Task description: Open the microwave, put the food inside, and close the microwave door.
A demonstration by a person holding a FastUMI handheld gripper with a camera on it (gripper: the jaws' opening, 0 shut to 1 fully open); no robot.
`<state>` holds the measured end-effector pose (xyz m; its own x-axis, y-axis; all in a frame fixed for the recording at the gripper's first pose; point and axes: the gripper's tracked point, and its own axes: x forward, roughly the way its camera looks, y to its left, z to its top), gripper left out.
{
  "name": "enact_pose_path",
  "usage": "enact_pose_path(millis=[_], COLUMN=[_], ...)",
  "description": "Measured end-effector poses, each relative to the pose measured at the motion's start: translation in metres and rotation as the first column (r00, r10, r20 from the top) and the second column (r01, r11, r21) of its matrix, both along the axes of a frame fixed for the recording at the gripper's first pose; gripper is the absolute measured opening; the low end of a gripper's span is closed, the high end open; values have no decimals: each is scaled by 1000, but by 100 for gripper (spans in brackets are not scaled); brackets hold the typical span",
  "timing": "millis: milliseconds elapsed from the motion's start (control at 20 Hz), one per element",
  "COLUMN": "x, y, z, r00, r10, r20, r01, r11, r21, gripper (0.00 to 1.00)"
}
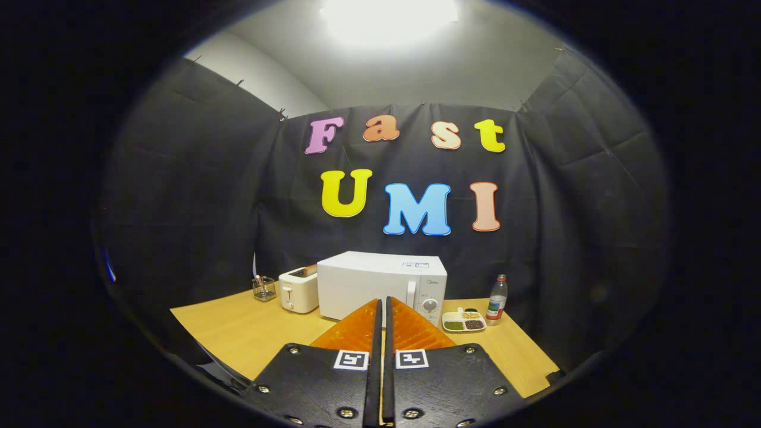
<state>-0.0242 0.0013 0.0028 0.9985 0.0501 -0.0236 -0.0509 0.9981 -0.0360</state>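
The white box-shaped microwave (380,286) stood near the back of the light wooden table (238,333), close to the black cloth wall, with its door shut. Its tall white handle and a round dial (430,305) sat on the control panel at the right end of its front.

Just left of the microwave, nearly touching its side, stood a cream two-slot toaster (298,289) with something orange-brown showing in its top. Further left of the microwave, past the toaster, was a small dark wire-mesh holder (264,288) with a few thin items standing in it.

To the right of the microwave, on the table and slightly forward of its front face, lay a white divided plate of food (463,321), with green, dark brown and yellowish portions in separate compartments. Just right of that plate, and still right of the microwave, stood a clear plastic bottle (497,300) with a red cap and a label, upright.

The gripper (381,302) was held in front of the microwave, well short of it, and its two fingers lay together with only a thin slit between them, holding nothing. Their tips pointed at the lower front of the microwave, a little left of the handle. The plate of food sat apart from the fingers, off to their right.
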Motion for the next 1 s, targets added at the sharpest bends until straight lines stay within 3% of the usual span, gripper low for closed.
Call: enact_pose_path(millis=[200,250,350,450,550,1000], x=[-8,-8,-10,-14,-15,-4], y=[5,1,-14,-15,-13,-21], z=[4,7,9,9,8,-8], r00=[1000,1000,998,997,998,995], r10=[5,-11,-67,-74,-54,-81], r20=[0,10,7,-5,-15,-60], r01=[-5,11,66,74,55,85], r11=[1000,1000,997,995,995,994], r21=[11,27,41,65,79,70], gripper=[2,11,51,90,97,97])
